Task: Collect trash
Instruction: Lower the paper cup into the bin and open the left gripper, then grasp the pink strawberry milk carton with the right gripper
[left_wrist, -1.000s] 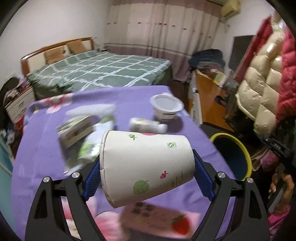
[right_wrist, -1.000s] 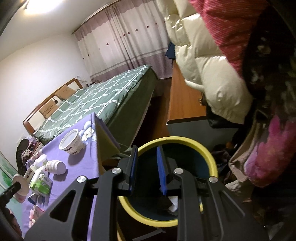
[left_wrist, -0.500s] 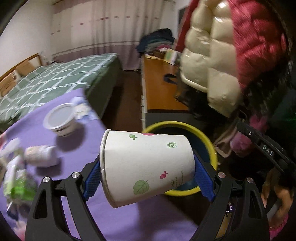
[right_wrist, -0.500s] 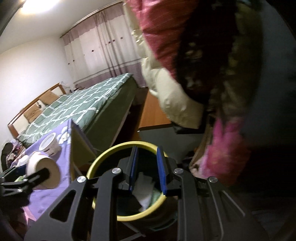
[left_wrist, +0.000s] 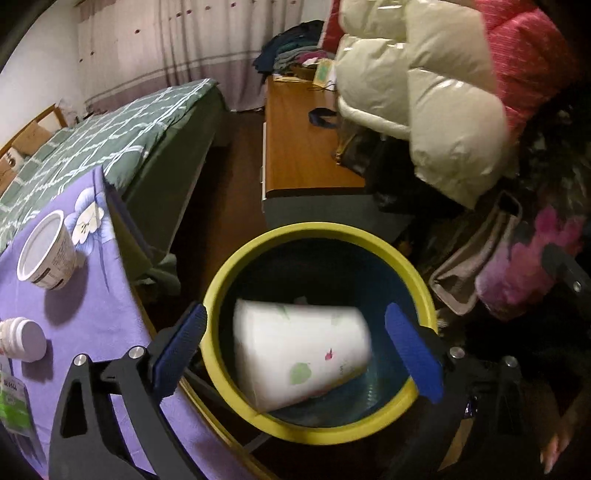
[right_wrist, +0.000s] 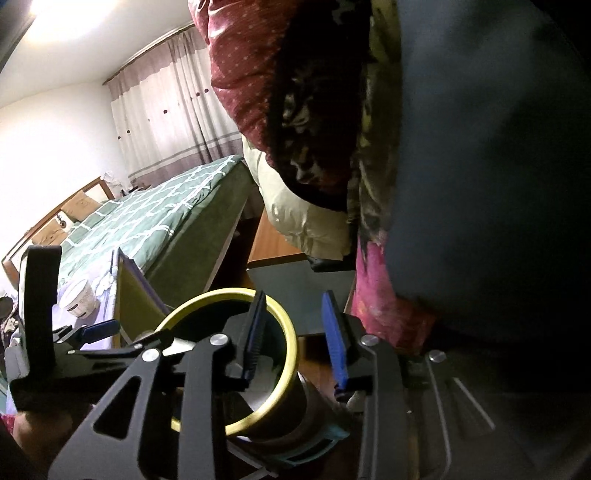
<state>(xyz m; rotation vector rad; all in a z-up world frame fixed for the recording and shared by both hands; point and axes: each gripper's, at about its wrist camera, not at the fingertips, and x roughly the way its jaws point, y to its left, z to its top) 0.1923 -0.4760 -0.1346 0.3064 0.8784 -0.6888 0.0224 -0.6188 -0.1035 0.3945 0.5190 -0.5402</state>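
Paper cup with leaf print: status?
Left gripper open, just widened, clear of white paper cup. Cup blurred inside yellow-rimmed bin. Right gripper open, empty, just widened. Nothing blocking.

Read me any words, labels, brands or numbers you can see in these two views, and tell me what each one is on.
Nothing reads for certain.
Green-and-white packet on the purple tablecloth: a few dark digits, too blurred to quote.
White tub: lines of print on its side, too small.
Paper cup in the yellow-rimmed bin: faint print, motion-blurred.

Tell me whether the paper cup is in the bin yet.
In: paper cup lies tipped inside the bin's yellow rim, clear of the left gripper's open jaws.
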